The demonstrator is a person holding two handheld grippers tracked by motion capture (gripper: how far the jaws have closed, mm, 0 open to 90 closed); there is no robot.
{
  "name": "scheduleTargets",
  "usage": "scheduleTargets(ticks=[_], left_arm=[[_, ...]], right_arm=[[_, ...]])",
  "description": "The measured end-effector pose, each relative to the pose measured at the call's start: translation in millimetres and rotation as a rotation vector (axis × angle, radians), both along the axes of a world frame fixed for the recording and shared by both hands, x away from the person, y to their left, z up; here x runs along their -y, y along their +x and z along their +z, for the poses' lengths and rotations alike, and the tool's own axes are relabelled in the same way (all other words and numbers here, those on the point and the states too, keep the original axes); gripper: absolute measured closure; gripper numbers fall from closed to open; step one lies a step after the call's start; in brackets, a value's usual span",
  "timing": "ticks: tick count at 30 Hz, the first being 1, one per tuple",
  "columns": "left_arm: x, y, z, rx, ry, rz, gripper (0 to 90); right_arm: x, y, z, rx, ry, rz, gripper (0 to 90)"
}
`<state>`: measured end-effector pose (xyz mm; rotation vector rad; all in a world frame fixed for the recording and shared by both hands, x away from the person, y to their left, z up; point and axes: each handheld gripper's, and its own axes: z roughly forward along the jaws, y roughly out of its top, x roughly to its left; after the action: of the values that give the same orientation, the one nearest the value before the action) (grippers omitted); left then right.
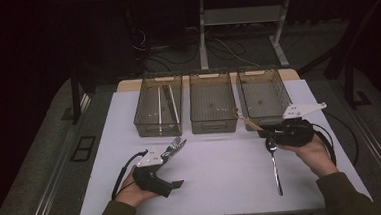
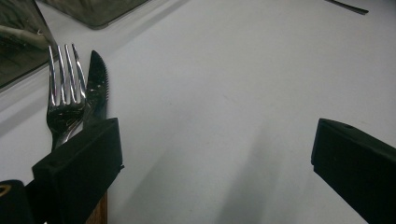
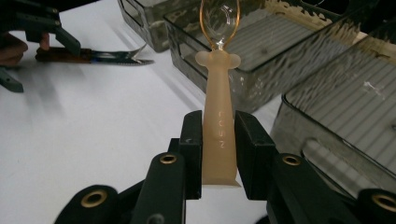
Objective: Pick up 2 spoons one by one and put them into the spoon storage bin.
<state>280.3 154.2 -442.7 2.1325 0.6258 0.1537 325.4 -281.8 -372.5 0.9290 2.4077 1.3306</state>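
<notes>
Sorting of cutlery into three smoked-plastic bins, partway through. At left, the left bin (image 1: 158, 104) is already holding a few long pale and dark utensils, too small to name. The left gripper (image 1: 174, 163) is resting on the white table (image 1: 217, 171) with its jaws spread wide and grasping nothing; a fork (image 2: 63, 93) and a serrated knife (image 2: 97, 86) are lying side by side against one jaw, not yet sorted. The middle bin (image 1: 212, 103) and the right bin (image 1: 263, 95) are looking empty apart from faint specks. At right, the right gripper (image 3: 218, 154) is clamping the beige handle of a small spoon with a clear, amber-rimmed bowl (image 3: 219, 70), holding it near the front corner of the right bin, judged to be on its way in. A metal spoon (image 1: 274, 162) is lying on the table just below that gripper, awaiting its turn. Raised lettering is running along the beige handle but is too faint to read.
</notes>
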Motion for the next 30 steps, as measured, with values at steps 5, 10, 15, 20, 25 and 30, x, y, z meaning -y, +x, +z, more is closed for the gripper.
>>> scheduleTargets(ticks=[5, 10, 15, 20, 25, 30], left_arm=[[0.0, 0.2, 0.0, 0.0, -0.002, -0.002, 0.3], [0.2, 0.0, 0.2, -0.001, -0.007, -0.002, 0.3], [0.1, -0.1, 0.3, -0.001, -0.014, -0.002, 0.3], [0.0, -0.3, 0.5, -0.001, -0.02, 0.0, 0.3], [0.4, -1.0, 1.1, 0.0, -0.021, -0.005, 0.3], [0.8, -1.4, 1.3, 0.0, -0.025, -0.008, 0.3]], right_arm=[[-10.4, 7.9, 1.1, 0.006, 0.005, -0.012, 73.4], [-21.4, 19.0, 3.3, 0.014, 0.01, -0.019, 73.4], [-33.1, 33.0, 5.6, 0.017, 0.019, -0.039, 73.4], [-46.7, 51.4, 6.9, 0.005, 0.045, -0.069, 73.4], [-64.1, 68.3, 11.0, -0.004, 0.014, -0.081, 73.4], [-81.0, 84.6, 9.6, -0.028, -0.029, -0.093, 73.4]])
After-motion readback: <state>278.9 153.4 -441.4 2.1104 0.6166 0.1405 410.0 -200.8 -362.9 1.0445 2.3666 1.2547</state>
